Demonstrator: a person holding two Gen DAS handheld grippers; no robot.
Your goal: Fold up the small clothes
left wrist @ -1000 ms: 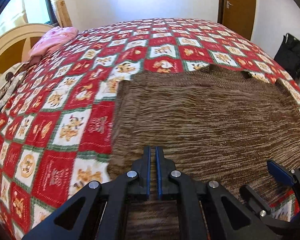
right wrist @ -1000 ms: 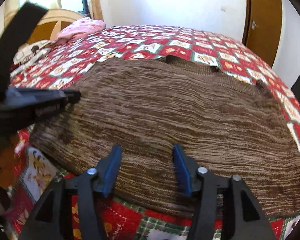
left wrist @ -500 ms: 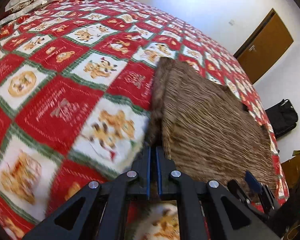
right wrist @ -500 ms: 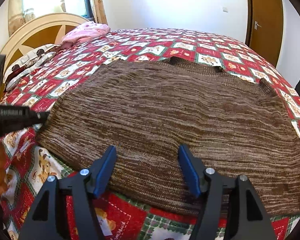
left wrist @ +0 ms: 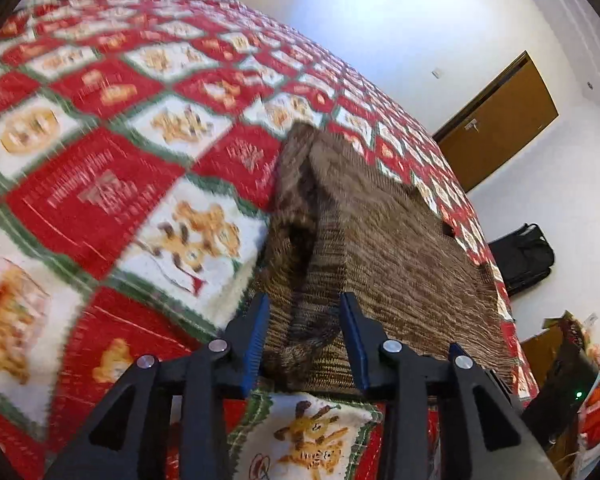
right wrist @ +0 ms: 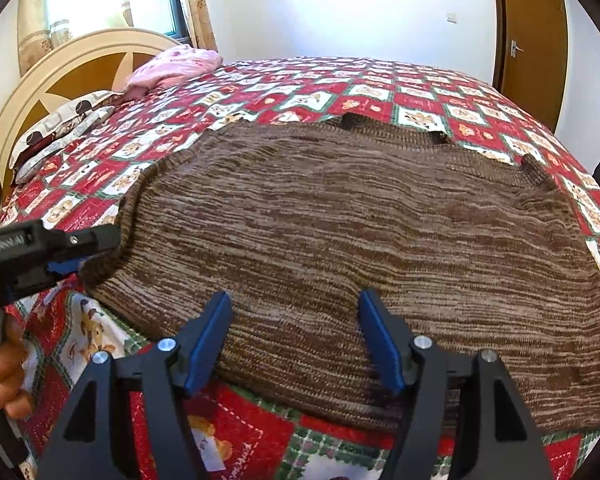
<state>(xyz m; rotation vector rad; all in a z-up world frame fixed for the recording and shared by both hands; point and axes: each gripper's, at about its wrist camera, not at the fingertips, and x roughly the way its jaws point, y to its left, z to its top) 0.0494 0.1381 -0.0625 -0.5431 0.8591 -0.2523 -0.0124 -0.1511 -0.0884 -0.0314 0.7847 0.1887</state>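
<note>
A brown striped knit garment [right wrist: 360, 232] lies spread flat on the red patterned bedspread [right wrist: 300, 96]. In the left wrist view the garment [left wrist: 400, 248] is seen from its left edge, where that edge is bunched and raised. My left gripper [left wrist: 304, 320] is open with its jaws on either side of that raised corner. It also shows in the right wrist view [right wrist: 66, 258] at the garment's near left corner. My right gripper [right wrist: 294, 328] is open and empty, hovering over the garment's near hem.
A pink cloth [right wrist: 172, 66] and pillows [right wrist: 64, 128] lie by the cream headboard [right wrist: 60, 64] at the far left. A brown door [right wrist: 534, 40] is at the back right. A black bag [left wrist: 522, 252] stands on the floor beyond the bed.
My left gripper has opened, and the garment's corner now sits loose between its jaws. The left camera tilted and drew closer to the edge. My right gripper has barely moved.
</note>
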